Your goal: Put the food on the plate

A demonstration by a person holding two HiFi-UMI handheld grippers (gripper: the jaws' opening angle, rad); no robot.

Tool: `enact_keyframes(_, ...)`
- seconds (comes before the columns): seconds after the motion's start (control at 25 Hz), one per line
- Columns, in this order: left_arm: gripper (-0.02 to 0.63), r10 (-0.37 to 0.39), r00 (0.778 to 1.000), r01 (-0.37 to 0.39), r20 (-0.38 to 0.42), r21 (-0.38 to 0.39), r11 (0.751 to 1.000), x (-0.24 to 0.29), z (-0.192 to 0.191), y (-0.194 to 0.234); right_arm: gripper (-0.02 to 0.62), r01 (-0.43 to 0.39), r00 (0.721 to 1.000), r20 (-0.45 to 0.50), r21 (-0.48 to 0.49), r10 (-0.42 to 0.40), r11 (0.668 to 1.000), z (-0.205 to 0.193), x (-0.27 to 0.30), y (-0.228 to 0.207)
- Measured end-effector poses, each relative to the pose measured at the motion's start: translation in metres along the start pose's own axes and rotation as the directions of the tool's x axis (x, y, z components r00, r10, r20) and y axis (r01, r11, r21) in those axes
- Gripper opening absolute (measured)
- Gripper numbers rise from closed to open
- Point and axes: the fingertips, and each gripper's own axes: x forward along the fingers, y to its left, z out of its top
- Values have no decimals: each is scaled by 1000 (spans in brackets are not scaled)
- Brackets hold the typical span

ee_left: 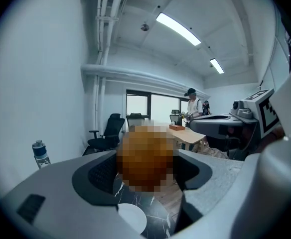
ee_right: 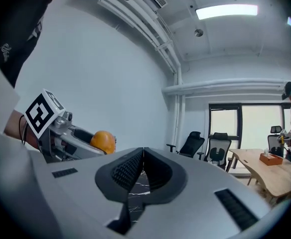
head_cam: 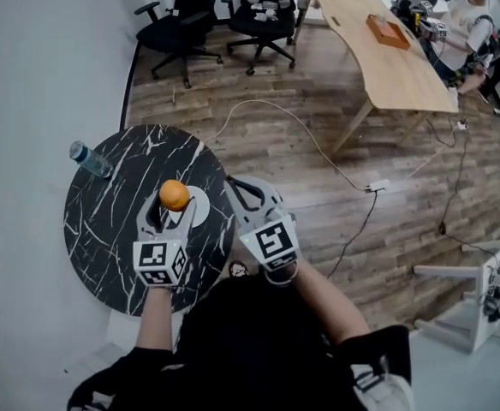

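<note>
Head view alone shows the whole round black white-veined marble table (head_cam: 104,229). Both forearms reach forward. The left gripper (head_cam: 172,207) is above the table. The right gripper (head_cam: 243,185), just off the table's right edge, has its jaws pressed together, empty. Left gripper view shows the small white round plate (ee_left: 130,218) on the table, clear below the round orange fruit (ee_left: 146,156) clamped between the left jaws.

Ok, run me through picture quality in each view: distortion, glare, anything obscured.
Head view: fisheye bend, even light, orange sharp. Left gripper view: dark vignette, ceiling light glaring, mosaic patch over the orange. Right gripper view: same vignette, window blown out.
</note>
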Motion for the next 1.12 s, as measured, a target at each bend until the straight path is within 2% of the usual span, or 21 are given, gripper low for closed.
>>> enact_keyframes(0.16,327,51,998,-52,-28,-23,998,10,-7,16,-3,-62,998,-18,21,62,998,-9,25,-5)
enact_keyframes(0.36,327,147,987,-150,-59,-63,987,20,-19,40,-3,-208,976,-59,9,209,978,-29,67,0)
enact_keyframes(0.52,327,220,968,-231,-117,-88,969,31,-34,60,-3,-330,941,-77,7,330,944,-38,105,1)
enact_keyframes(0.64,327,284,945,-302,-162,-102,948,33,-46,70,-3,-435,895,-104,17,434,900,-50,131,4)
enact_keyframes(0.76,327,343,914,-373,-218,-115,921,32,-61,78,-3,-550,824,-145,27,548,835,-66,153,14)
enact_keyframes(0.88,327,373,885,-420,-280,-132,898,31,-78,80,-3,-676,720,-198,16,665,736,-85,169,28)
enact_keyframes(1.0,327,354,870,-418,-343,-133,899,31,-96,78,-3,-800,592,-251,-64,766,597,-98,175,48)
enact_keyframes(1.12,327,363,838,-446,-408,-126,886,28,-119,81,-3,-889,457,-294,-114,840,444,-111,176,68)
